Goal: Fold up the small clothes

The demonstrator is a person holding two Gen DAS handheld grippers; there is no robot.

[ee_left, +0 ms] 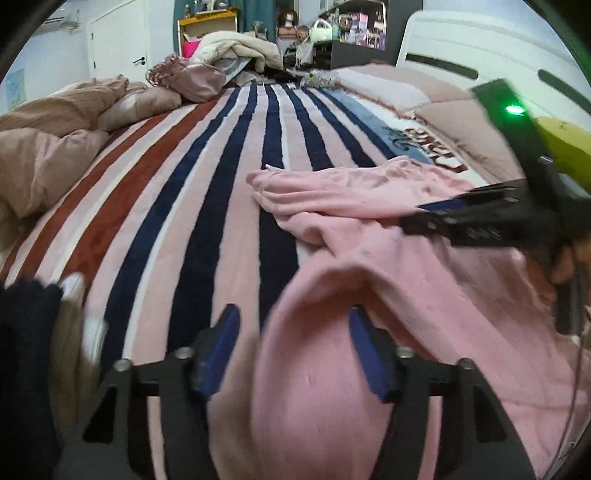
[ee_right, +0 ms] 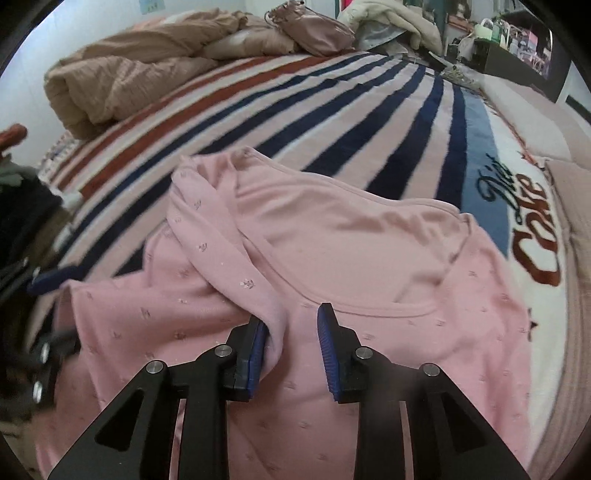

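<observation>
Pink printed knit top point(ee_right: 332, 240) lies rumpled on striped fleece blanket point(ee_left: 207, 192) covering the bed, near side. Left gripper point(ee_left: 291, 332) fingers parted, a raised fold between them, no squeeze visible. Right gripper point(ee_right: 291, 332) fingers parted, left pad point(ee_right: 256, 354) touching a sleeve fold.

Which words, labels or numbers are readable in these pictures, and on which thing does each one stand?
"Coke", in red letters, upside down: on the striped blanket, near its blue band.
Dark script above it, perhaps "Diet": on the blue band, not surely readable.
White marking on the right gripper, seen from the left wrist: too blurred to read.
Boxes on the far shelf: print too small to read.
Pink shirt: only small motifs, no text.
</observation>
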